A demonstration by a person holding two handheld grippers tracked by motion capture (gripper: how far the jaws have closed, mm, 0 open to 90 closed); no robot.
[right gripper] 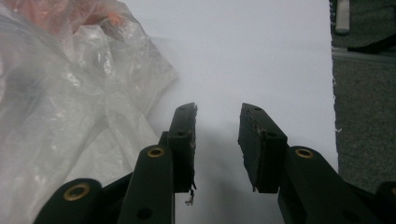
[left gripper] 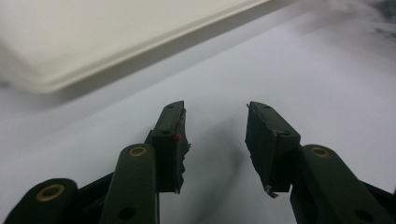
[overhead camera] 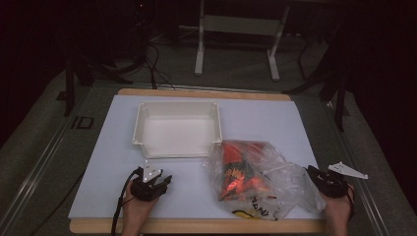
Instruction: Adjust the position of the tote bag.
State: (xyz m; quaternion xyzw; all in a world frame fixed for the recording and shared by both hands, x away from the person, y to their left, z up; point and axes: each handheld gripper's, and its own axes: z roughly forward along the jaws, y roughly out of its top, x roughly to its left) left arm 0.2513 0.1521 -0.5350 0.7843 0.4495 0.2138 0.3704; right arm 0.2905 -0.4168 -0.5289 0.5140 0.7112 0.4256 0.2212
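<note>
Two grippers rest low at the near edge of a table (overhead camera: 108, 167) covered by a pale sheet, its wooden border showing at the front and back. Largest on the sheet is a white rectangular tray (overhead camera: 177, 129), set toward the far side a little left of centre and holding nothing that can be seen; in the left gripper view its rim (left gripper: 116, 51) runs blurred across the upper part of the frame. Next in size is a crumpled clear plastic bag (overhead camera: 260, 179) lying right of centre near the front edge, its far corner just beside the tray's near right corner. Red and orange packaging shows through the plastic, with some yellow and dark print near its front edge. In the right gripper view the bag (right gripper: 70, 102) is heaped just left of the jaws.

The left gripper (overhead camera: 164, 181) lies in front of the tray, held by a hand (overhead camera: 135, 206), its jaws well apart over bare sheet with nothing between them (left gripper: 215, 140). The right gripper (overhead camera: 312, 172) sits just beside the bag's right edge, likewise spread and holding nothing (right gripper: 217, 140).
</note>
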